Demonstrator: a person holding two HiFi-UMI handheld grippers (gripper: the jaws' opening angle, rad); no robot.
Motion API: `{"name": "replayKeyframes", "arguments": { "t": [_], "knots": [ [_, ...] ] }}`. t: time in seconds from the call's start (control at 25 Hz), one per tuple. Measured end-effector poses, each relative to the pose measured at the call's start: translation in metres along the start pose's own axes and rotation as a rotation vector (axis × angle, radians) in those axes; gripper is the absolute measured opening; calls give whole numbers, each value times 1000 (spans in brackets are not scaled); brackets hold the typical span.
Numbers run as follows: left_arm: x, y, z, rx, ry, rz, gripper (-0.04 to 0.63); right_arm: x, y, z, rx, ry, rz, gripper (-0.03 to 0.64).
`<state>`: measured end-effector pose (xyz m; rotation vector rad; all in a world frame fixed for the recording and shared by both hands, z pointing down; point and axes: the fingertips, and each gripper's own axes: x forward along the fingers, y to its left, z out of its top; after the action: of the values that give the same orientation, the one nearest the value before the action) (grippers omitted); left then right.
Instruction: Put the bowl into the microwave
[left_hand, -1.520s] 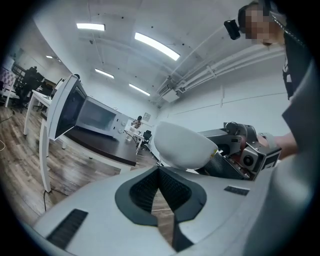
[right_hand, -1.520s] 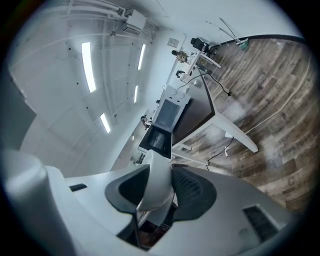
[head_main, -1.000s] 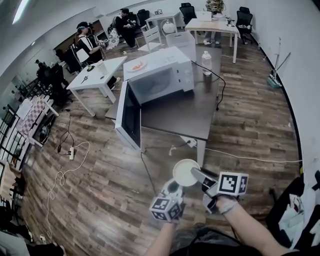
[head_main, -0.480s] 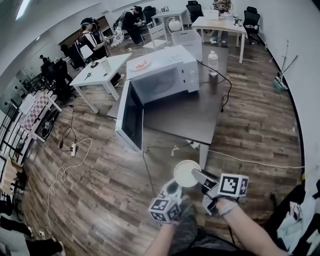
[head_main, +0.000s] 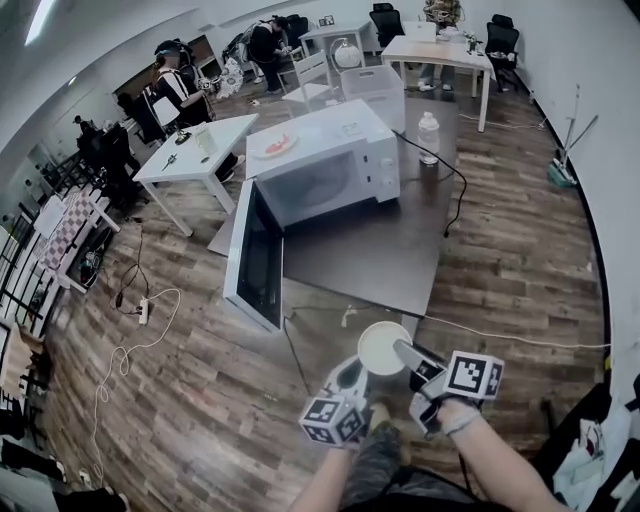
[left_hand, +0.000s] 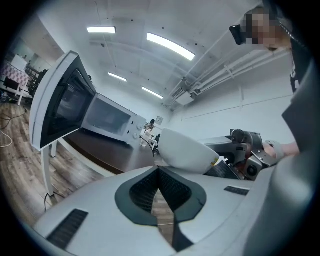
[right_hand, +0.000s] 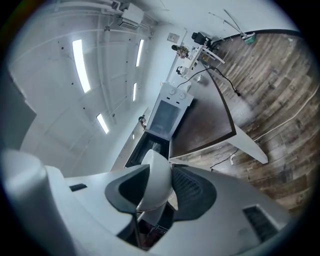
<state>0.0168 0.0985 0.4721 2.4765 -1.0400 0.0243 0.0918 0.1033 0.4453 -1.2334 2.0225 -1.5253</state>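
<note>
A white bowl (head_main: 384, 347) hangs over the wooden floor just short of the dark table's (head_main: 372, 255) near corner. My right gripper (head_main: 408, 356) is shut on the bowl's rim; in the right gripper view the rim (right_hand: 155, 182) sits pinched between the pads. Just left of the bowl, my left gripper (head_main: 347, 380) is shut with nothing in it, its tips (left_hand: 158, 169) meeting below the bowl (left_hand: 186, 150). The white microwave (head_main: 325, 160) stands on the table with its door (head_main: 256, 256) swung wide open toward me.
A water bottle (head_main: 428, 135) and a black cable (head_main: 452, 195) are on the table right of the microwave. A plate (head_main: 275, 147) lies on the microwave's top. White tables (head_main: 195, 155), seated people and chairs fill the back. Cords and a power strip (head_main: 142, 310) trail on the floor at left.
Both grippers and the bowl have come closer to the table and the open microwave, which now sit nearer in the head view. The grip on the bowl is unchanged.
</note>
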Motion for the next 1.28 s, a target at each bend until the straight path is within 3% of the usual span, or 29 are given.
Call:
{"name": "replayKeyframes", "arguments": {
  "t": [0.6, 1.28],
  "knots": [
    [79, 69, 49, -22, -9, -2, 0, 92, 2, 75, 21, -5, 0, 141],
    [119, 141, 74, -66, -13, 14, 0, 173, -10, 104, 19, 21, -25, 141]
  ]
}}
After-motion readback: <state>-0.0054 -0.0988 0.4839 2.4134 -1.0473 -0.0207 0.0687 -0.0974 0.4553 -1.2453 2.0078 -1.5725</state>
